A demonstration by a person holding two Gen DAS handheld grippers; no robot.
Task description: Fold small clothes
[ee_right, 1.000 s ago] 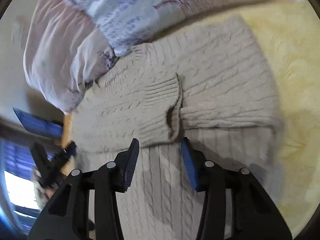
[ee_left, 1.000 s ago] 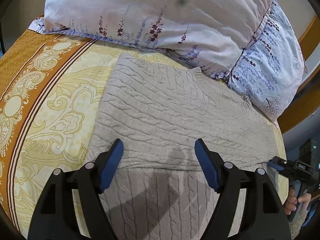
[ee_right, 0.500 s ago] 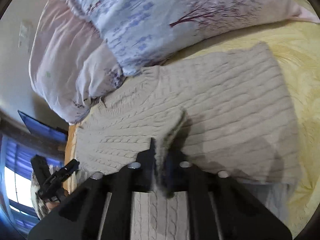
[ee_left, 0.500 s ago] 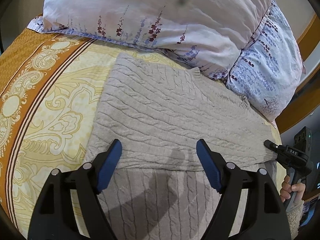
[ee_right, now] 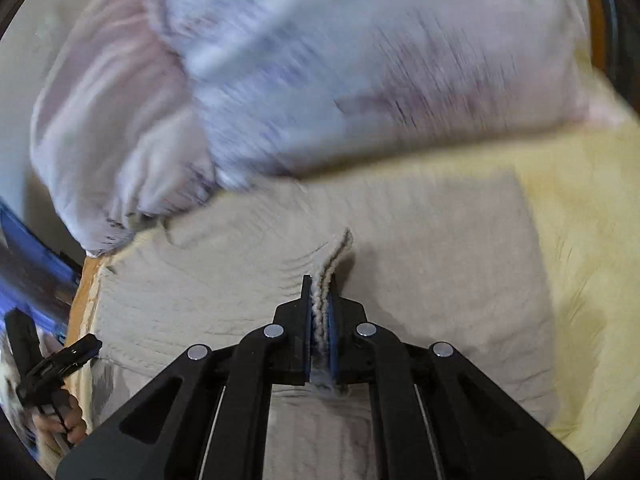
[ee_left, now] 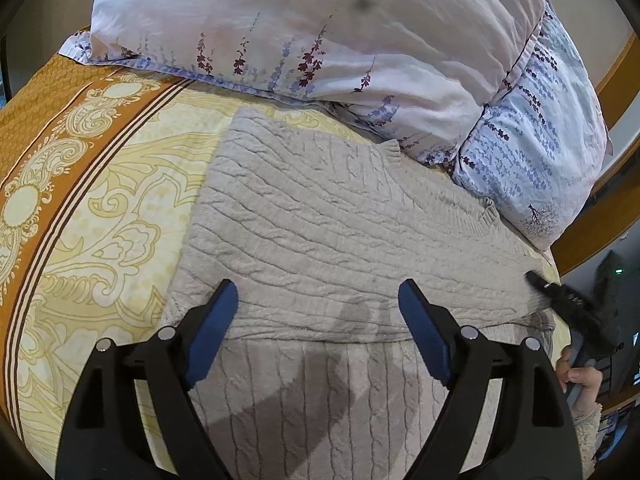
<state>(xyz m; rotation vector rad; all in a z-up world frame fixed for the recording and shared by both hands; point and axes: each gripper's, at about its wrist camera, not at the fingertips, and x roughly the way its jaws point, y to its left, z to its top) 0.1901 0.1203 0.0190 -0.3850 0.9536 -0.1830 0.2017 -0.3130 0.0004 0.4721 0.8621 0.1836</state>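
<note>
Our right gripper (ee_right: 319, 316) pinches the beige cable-knit sweater's (ee_left: 340, 216) cuff edge; our left gripper (ee_left: 318, 324) hovers wide open, empty, above it.

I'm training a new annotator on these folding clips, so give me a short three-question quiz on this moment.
1. True or false: the left gripper is shut on the sweater.
2. What does the right gripper hold? A) a pillow corner B) a ribbed edge of the sweater C) nothing
3. Fill in: beyond the sweater, two floral ______ rest on the yellow patterned bedspread.

Key: 1 false, it is open above the knit with nothing between its blue pads. 2 B. 3 pillows.
</note>
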